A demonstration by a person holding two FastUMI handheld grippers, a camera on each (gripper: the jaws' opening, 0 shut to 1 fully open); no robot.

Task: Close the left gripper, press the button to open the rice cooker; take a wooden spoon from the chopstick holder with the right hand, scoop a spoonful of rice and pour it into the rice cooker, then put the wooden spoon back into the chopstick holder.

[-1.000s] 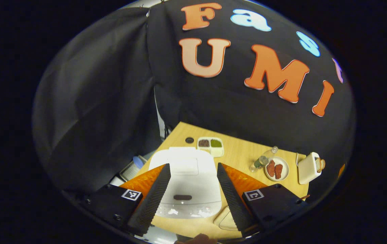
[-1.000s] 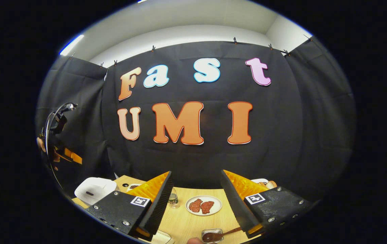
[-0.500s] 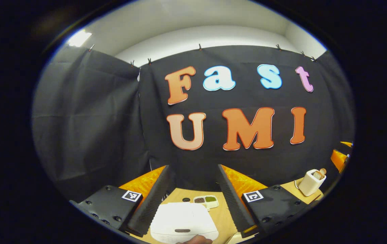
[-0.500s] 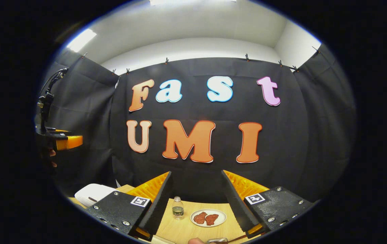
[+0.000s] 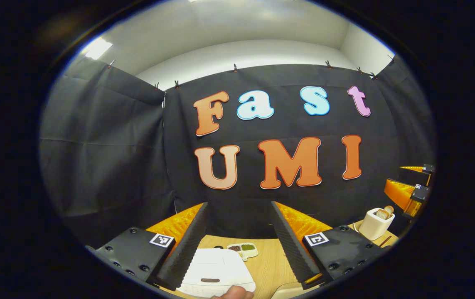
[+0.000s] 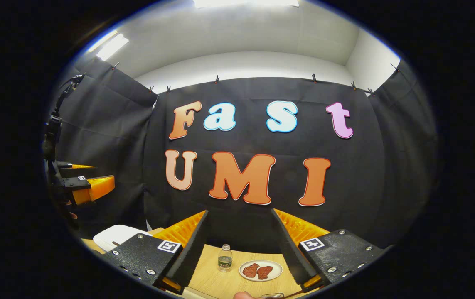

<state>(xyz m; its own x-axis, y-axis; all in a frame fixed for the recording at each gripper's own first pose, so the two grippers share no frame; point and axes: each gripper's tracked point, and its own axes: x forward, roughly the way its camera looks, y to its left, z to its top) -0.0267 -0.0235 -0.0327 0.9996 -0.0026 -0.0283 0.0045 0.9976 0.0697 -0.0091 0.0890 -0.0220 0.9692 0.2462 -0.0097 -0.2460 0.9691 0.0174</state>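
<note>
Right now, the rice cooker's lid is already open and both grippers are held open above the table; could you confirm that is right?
Not quite: the rice cooker lid is closed, as the left gripper view shows. The left gripper and right gripper are indeed open above the table.

The left gripper [image 5: 239, 207] hangs with its fingers spread, open air between it and the closed rice cooker [image 5: 216, 272] below. Behind the cooker a divided dish [image 5: 243, 248] sits close, narrowing the way past. To the right, a toaster [image 5: 375, 224] stands near the table [image 5: 268, 265] edge. The right gripper [image 6: 239, 214], jaws apart, hovers above a bottle [image 6: 225, 258] and a plate [image 6: 261, 270] set just beside each other; bare wood lies in front of them.
</note>
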